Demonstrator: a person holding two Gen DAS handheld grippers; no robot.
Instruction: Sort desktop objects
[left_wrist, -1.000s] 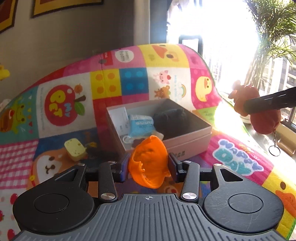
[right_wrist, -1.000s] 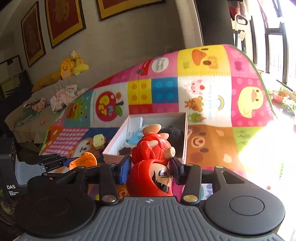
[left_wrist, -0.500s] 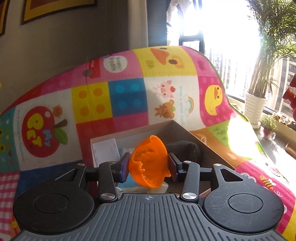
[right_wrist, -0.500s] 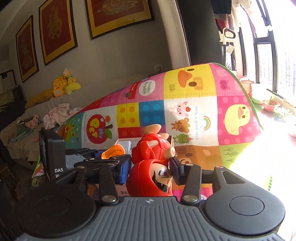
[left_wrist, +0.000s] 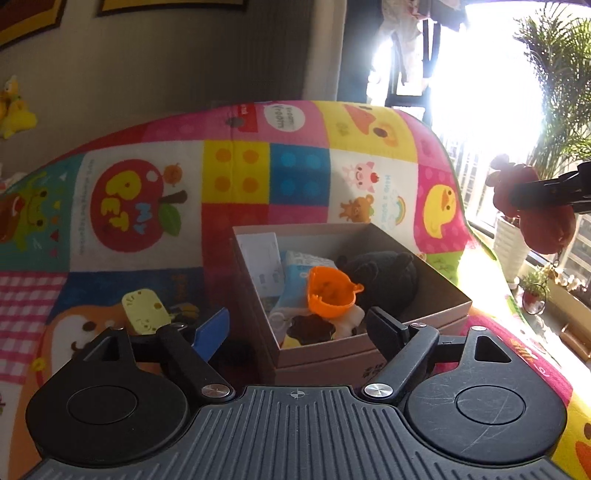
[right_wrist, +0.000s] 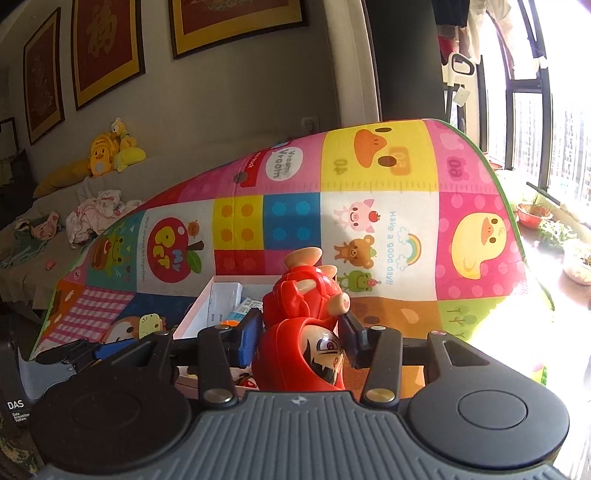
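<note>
Orange toy (left_wrist: 332, 291), clamped a second ago in the left gripper (left_wrist: 299, 328), now lies in the box (left_wrist: 369, 354); those jaws are opening, nothing between them. Right gripper (right_wrist: 299, 336) holds the red figure (right_wrist: 303, 332), likely next in.

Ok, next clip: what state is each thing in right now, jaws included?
Left gripper: jaws opening, nothing between them.
Orange toy: in the box, on the other items.
Box: open, partly filled.
Right gripper: shut on the red figure.
Yellow toy: lying on the mat, outside the box.
</note>
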